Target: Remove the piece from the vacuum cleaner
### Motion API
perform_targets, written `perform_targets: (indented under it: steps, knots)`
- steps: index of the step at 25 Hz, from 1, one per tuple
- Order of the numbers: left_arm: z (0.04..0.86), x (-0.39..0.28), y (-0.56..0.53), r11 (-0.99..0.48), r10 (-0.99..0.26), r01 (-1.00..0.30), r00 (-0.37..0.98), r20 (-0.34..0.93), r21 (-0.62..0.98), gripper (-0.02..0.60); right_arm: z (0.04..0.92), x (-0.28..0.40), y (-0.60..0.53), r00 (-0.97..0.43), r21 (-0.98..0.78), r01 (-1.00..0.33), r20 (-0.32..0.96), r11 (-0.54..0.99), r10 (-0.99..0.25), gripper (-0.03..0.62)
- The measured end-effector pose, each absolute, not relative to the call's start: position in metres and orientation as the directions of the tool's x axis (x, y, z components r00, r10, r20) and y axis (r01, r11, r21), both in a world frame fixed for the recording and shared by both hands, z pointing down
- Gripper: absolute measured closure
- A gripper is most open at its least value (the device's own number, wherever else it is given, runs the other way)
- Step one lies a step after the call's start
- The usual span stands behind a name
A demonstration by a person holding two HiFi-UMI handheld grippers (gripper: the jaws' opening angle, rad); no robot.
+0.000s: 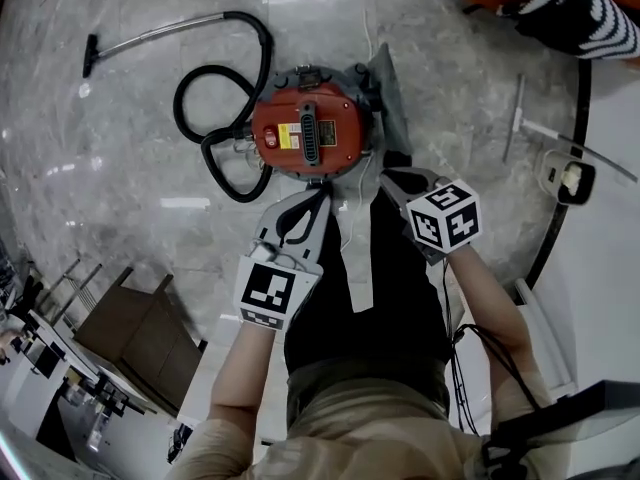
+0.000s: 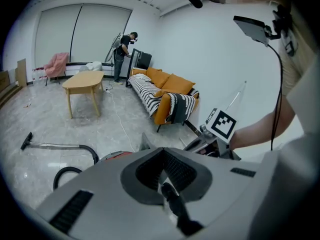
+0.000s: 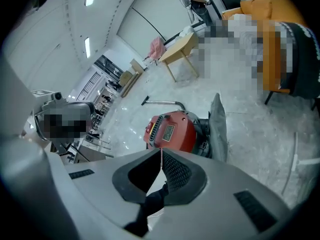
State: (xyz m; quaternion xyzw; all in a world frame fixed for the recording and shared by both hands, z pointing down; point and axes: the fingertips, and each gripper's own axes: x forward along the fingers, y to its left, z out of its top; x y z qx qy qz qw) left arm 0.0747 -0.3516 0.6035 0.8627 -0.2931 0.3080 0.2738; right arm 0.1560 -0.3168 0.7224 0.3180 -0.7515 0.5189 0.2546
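Round red canister vacuum cleaner (image 1: pixel 305 133) on grey marble floor (image 1: pixel 120 168), black hose (image 1: pixel 178 103) looped at its 9 o'clock, grey sheet-like piece (image 1: pixel 390 93) against its 3 o'clock side. Left gripper (image 1: pixel 321 194) near canister's 6 o'clock edge, jaws together, empty. Right gripper (image 1: pixel 386 174) at 5 o'clock, likewise closed on nothing.

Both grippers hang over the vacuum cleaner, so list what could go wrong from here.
The left gripper and right gripper are shut; unless opened, they may bump the vacuum cleaner rather than grasp it.
The black hose loops beside it; pulling could drag the body across the smooth floor.
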Motion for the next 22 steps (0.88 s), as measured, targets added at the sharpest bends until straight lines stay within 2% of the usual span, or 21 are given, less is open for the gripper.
perform_targets:
  steps: [9,15,16,17,19,22]
  knots:
    - [0.636,0.073,-0.348,-0.657,-0.327,-0.680,0.645,0.691,0.325,0.578,0.768,0.171,-0.332,-0.629,-0.586,-0.774,0.755,0.241,-0.185,0.591]
    - [0.652,0.070,-0.345,-0.634,-0.320,-0.686,0.653,0.686,0.357,0.578,0.795,0.188,-0.366,-0.493,-0.445,-0.868,0.831,0.221,-0.258,0.588]
    - [0.655,0.070,-0.344,-0.630,-0.320,-0.687,0.654,0.686,0.361,0.578,0.798,0.189,-0.372,-0.476,-0.428,-0.877,0.839,0.220,-0.265,0.569]
    - [0.657,0.070,-0.343,-0.627,-0.319,-0.688,0.655,0.685,0.366,0.578,0.802,0.191,-0.378,-0.462,-0.414,-0.884,0.846,0.220,-0.267,0.493]
    - [0.661,0.072,-0.342,-0.620,-0.316,-0.688,0.659,0.682,0.377,0.578,0.812,0.195,-0.388,-0.439,-0.394,-0.895,0.859,0.208,-0.263,0.432]
    - [0.666,0.073,-0.339,-0.612,-0.307,-0.685,0.666,0.679,0.396,0.578,0.830,0.202,-0.401,-0.398,-0.359,-0.914,0.882,0.187,-0.251,0.407]
